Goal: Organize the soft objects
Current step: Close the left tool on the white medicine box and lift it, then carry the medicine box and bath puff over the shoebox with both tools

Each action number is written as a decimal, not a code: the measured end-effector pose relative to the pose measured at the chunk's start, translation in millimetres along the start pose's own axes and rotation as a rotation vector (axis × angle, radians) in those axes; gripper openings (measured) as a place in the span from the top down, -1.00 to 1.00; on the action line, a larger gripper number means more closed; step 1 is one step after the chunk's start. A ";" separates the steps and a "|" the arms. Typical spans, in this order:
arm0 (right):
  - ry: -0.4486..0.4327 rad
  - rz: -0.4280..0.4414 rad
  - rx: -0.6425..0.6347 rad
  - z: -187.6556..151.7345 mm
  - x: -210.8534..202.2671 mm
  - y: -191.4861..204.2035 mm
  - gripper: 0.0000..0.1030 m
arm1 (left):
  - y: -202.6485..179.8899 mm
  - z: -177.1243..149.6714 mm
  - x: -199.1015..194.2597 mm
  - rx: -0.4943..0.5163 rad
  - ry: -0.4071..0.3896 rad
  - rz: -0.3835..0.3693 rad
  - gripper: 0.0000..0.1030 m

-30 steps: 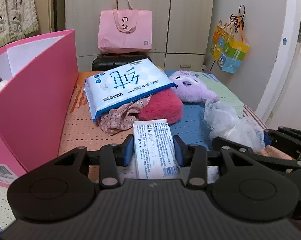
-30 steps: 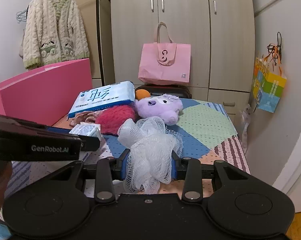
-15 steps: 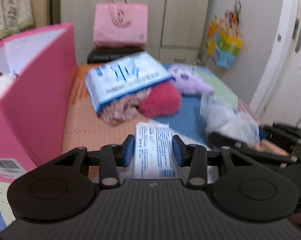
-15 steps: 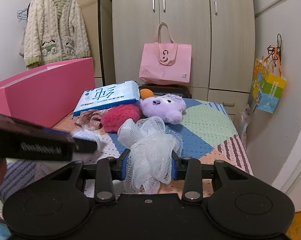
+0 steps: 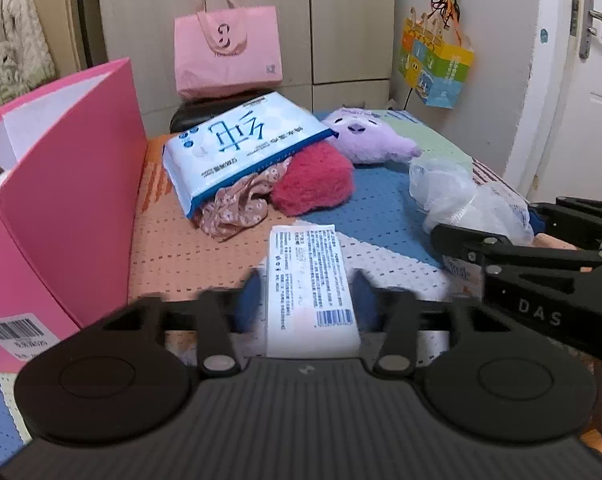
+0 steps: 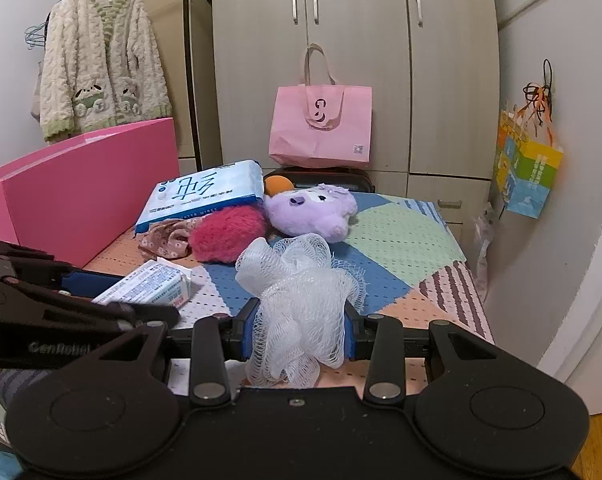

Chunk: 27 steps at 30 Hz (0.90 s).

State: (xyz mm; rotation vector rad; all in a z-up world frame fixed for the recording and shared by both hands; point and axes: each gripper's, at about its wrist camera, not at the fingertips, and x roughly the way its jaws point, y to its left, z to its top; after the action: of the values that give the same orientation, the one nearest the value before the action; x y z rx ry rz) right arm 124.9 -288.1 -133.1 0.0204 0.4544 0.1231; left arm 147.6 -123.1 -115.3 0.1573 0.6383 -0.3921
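Two items in hand: left gripper [image 5: 307, 300] clamped on tissue pack [image 5: 311, 280], right gripper [image 6: 301, 320] squeezing mesh pouf [image 6: 301, 304], both above mat. Pink box [image 5: 69, 184] at left holds one white plush. Wipes pack [image 5: 241, 140], floral cloth [image 5: 241, 204], red fluffy pad [image 5: 313, 184], purple plush [image 5: 365, 140] unsorted. Early going, I'd say.

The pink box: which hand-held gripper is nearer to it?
Left. The left hand-held gripper sits right beside the pink box; the right hand-held gripper is farther over, beyond the left one.

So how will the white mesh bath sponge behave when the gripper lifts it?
The mesh bath sponge looks airy, so probably very light. It bulges around the right gripper, so it likely squashes and flops. The netting may snag.
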 end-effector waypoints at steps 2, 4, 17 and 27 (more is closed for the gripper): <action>0.001 -0.001 0.005 -0.7 -0.8 -1.7 0.14 | 0.8 0.6 -0.5 -0.003 0.001 -0.003 0.25; 0.000 -0.004 0.003 -0.9 -2.0 -2.1 0.14 | 3.1 1.3 -1.9 -0.020 0.001 -0.007 0.26; 0.030 0.082 0.038 -3.1 -17.3 -4.2 0.15 | 29.6 0.9 -24.2 -0.122 0.003 -0.104 0.26; 0.076 0.221 -0.049 4.5 -31.9 24.4 0.15 | 58.4 -13.7 -55.4 -0.189 0.009 -0.123 0.26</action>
State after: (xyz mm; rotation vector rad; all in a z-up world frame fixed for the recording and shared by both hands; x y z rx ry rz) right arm 95.7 -267.8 -114.1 0.0179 0.5243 0.3533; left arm 123.0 -49.1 -91.2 -0.0602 0.6923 -0.4469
